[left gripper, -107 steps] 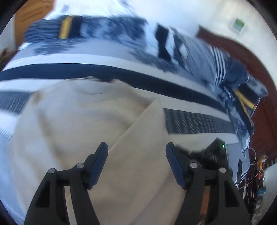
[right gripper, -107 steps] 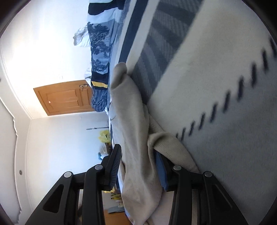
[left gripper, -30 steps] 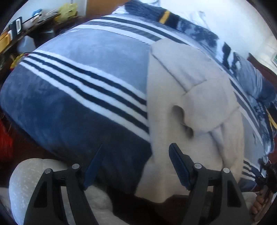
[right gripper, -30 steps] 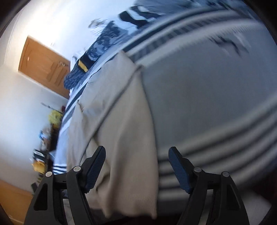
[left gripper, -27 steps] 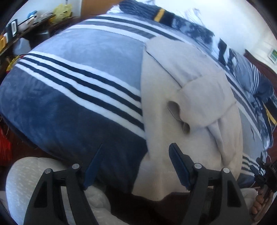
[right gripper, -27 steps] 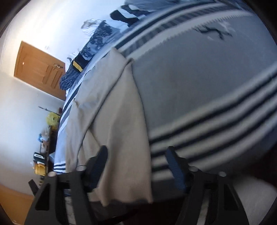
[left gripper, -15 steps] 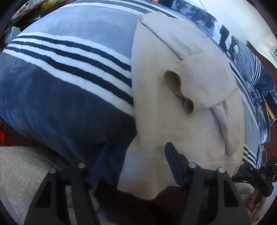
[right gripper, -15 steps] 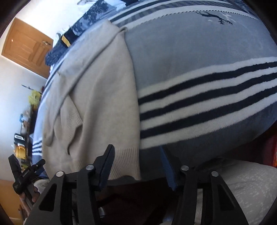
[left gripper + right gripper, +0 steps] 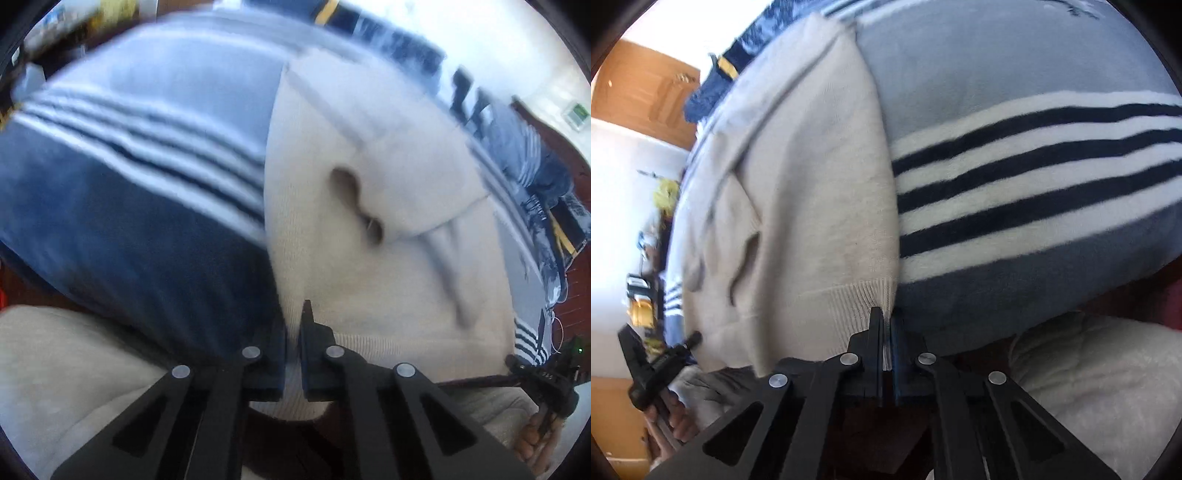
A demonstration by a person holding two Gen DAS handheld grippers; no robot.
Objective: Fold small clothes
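Your left gripper (image 9: 293,334) has its jaws clamped on the hem corner of the beige sweater (image 9: 369,266), which lies flat on the striped blanket (image 9: 147,206) at the bed's edge. Your right gripper (image 9: 885,326) pinches the opposite ribbed hem corner.

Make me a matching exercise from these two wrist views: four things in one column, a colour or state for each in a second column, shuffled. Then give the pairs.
Things
1. left gripper
2. sweater
3. blanket
4. door

Colour or state
A. orange-brown wood
B. beige knit, lying on the bed
C. blue with dark and white stripes
D. jaws shut on the sweater's ribbed hem

Pairs: 1-D, 2-B, 3-C, 4-A
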